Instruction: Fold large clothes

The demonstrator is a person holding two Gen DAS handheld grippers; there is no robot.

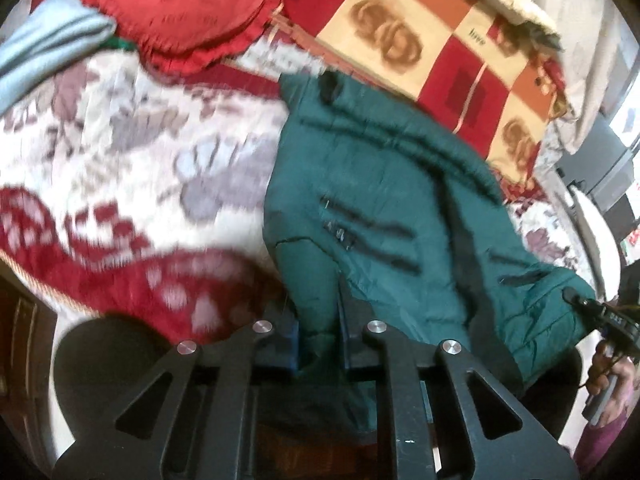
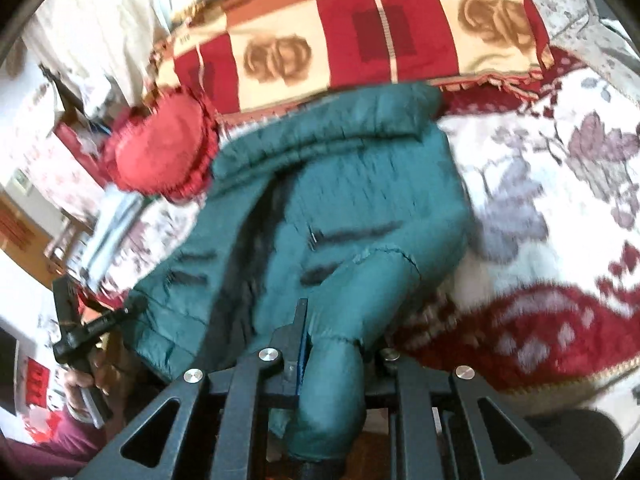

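Observation:
A teal puffer jacket [image 1: 384, 216] lies on the floral bedspread [image 1: 140, 152], its collar toward the pillows. My left gripper [image 1: 320, 340] is shut on the jacket's near edge, with fabric bunched between its fingers. My right gripper [image 2: 332, 344] is shut on a sleeve end of the same jacket [image 2: 340, 208], which bulges through the fingers. In the left wrist view the right gripper [image 1: 580, 304] shows at the far right, on the jacket's other corner. In the right wrist view the left gripper [image 2: 120, 312] shows at the left, on the jacket's hem.
A red round frilled cushion [image 1: 180, 12] and a red-and-cream checked pillow [image 1: 440, 52] lie at the head of the bed. A light blue folded cloth [image 1: 44, 44] lies at the far left. The bed's near edge has a red border [image 2: 540, 332].

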